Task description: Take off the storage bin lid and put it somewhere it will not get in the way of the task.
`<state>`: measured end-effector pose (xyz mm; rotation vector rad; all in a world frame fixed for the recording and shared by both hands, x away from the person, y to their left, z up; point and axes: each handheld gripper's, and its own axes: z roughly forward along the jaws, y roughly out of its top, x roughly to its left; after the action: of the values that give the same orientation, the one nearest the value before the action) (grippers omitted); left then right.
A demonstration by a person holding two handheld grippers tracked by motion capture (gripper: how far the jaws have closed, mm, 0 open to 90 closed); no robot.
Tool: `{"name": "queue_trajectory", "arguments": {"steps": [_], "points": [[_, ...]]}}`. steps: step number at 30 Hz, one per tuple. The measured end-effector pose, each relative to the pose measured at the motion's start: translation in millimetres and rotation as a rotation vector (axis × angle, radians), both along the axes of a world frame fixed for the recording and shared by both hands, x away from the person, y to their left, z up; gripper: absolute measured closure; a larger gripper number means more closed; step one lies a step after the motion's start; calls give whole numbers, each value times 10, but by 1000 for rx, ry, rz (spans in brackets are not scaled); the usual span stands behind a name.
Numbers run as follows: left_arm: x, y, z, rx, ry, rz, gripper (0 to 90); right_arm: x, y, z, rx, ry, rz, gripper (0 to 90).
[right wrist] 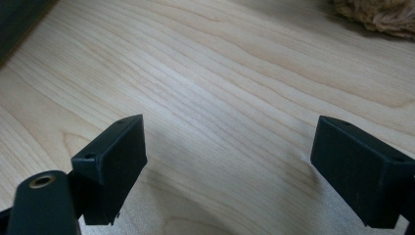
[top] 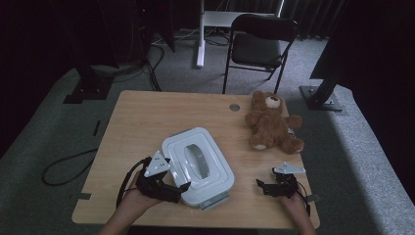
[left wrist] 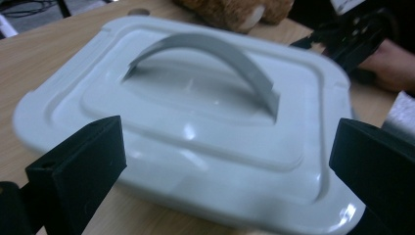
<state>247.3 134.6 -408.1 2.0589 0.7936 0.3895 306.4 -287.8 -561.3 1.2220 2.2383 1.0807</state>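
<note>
White lidded box with grey arched handle, near the table's centre. Left gripper at its near-left corner, jaws spread wide, gripping nothing. Right gripper, well right of the box, jaws likewise wide over bare wood. Teddy bear lies far right.

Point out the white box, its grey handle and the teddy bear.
white box (top: pixel 219 176), high view, right lid rim.
grey handle (left wrist: pixel 210 46), left gripper view, top of arch.
teddy bear (top: pixel 270 125), high view, belly.
</note>
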Motion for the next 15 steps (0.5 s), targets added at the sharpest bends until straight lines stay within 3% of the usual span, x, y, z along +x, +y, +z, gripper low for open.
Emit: {"name": "queue_trajectory", "arguments": {"steps": [15], "points": [[275,-400,-78,15,68,-58,10,7,52,-14,-57,9,-3,133]]}}
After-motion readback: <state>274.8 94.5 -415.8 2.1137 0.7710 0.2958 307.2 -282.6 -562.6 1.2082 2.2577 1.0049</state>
